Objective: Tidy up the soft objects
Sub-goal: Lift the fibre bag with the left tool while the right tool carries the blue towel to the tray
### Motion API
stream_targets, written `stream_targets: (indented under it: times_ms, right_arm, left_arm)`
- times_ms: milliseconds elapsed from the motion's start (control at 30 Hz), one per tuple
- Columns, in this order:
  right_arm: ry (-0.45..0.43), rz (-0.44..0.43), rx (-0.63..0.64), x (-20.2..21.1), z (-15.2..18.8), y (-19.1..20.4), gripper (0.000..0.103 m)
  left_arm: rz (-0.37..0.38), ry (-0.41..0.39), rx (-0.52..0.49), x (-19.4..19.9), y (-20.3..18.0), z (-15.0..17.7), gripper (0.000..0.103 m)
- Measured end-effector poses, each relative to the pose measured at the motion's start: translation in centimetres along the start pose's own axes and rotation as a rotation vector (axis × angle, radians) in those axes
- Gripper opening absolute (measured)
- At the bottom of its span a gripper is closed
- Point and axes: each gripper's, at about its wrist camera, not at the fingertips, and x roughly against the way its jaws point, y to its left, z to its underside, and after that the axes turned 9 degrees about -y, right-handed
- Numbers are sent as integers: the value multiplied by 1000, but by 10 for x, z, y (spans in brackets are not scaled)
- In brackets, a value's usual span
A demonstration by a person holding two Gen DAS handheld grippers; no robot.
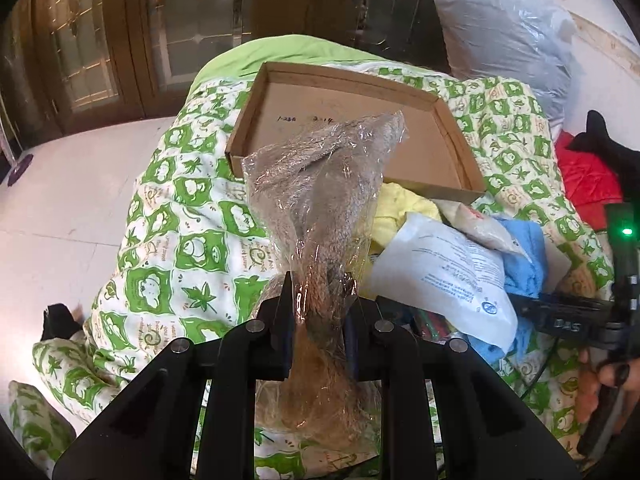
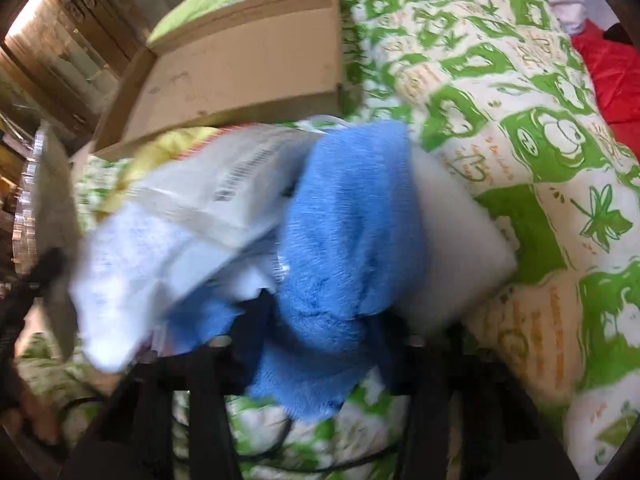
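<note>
Two grippers at work over one heap of soft things on the bed; the left gripper [image 1: 318, 280] is clenched on a brown plush in a clear crinkly bag [image 1: 324, 184], held up in front of the empty cardboard tray [image 1: 460, 148]; the right gripper [image 2: 332, 320] has blue fleece [image 2: 348, 232] between its jaws, though blur hides whether the pads press it yet.

Risk, as I judge it: the slick film may slide through the pinch; the white printed pouch [image 2: 160, 240] lies against the fleece and may drag along.

Room: the tray floor is bare, its walls low; the green-patterned quilt [image 1: 168, 240] slopes toward the floor at left; a red cloth [image 1: 584, 180] lies to the right.
</note>
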Motion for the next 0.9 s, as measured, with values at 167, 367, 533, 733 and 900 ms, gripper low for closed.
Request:
stream_targets:
  times_ms: [167,367,533,733,900]
  right_arm:
    - [-43,-57,-21,27,-2,-7,37]
    - [-147,-69,-2,71,-10,-11,37]
    - [-210,-80,8,94,-18,-11,37]
    - [-246,-88,27,105,-20,-12,37]
    - [-261,-88,52,107,-29,-7,37]
  left_arm:
    - [-8,-8,9,2,2,-1,19]
    - [-15,-17,10,4,2,-2,19]
    - [-43,-26,-24,10,-5,-6,19]
    - [-73,-24,-80,13,-16,-12,19]
    - [-75,-28,-94,14,-21,-22,19]
